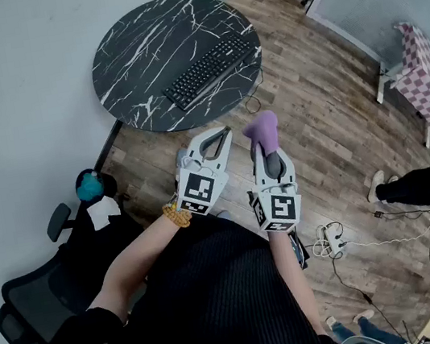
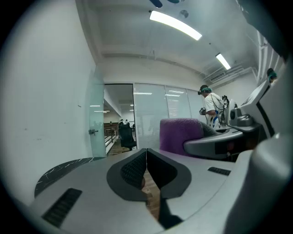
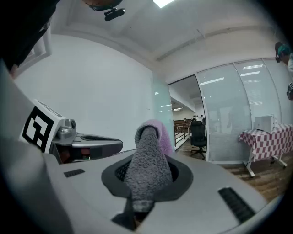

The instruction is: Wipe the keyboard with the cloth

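While my right gripper clamps the purple cloth, likely soft and light, by its bunched fold well short of the keyboard, my left gripper is closed, empty.

Round marble table, wood floor, white wall.

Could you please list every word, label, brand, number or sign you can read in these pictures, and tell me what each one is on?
No text can be read in any view.
On the keyboard: key legends too small to read.
On the left tool and the right tool: the cubes carry only black-and-white square patterns, no letters or digits.
On the cloth: no label shows.
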The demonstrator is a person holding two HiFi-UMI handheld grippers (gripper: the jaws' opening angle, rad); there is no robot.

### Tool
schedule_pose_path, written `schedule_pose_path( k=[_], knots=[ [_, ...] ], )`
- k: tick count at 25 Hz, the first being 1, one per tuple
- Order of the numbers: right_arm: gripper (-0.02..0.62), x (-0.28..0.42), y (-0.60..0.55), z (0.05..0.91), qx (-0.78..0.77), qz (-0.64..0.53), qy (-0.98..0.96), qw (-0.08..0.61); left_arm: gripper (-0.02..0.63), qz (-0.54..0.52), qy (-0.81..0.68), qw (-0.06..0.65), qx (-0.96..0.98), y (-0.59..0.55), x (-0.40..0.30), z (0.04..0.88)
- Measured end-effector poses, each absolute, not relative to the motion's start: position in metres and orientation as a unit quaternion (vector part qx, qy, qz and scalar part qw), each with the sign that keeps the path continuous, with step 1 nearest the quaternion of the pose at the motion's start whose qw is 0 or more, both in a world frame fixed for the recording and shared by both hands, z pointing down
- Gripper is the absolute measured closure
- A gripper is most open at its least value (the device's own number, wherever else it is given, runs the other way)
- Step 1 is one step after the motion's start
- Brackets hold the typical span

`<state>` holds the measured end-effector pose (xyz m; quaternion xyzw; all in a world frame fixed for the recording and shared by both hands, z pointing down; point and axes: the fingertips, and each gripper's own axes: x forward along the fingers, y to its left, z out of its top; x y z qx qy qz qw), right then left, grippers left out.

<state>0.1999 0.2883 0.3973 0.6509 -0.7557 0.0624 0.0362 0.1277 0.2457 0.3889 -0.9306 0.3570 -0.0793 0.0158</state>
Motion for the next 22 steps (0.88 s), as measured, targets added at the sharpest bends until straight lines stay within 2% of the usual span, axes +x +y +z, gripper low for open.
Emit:
schedule_pose_path(
  k=[5,10,22],
  knots=[
    [0.523,0.189,0.26,0.412,0.625,0.103,-0.773,0.038,0.591,-0.082,0.352,0.013,-0.932,0.22,0.122,0.397],
    [0.523,0.195,0.229,0.423,0.635,0.125,-0.76,0.067,0.591,-0.088,0.363,-0.006,-0.928,0.189,0.112,0.409],
    [0.523,0.212,0.117,0.435,0.664,0.175,-0.722,0.092,0.591,-0.099,0.386,-0.012,-0.917,0.074,0.055,0.419]
  ],
)
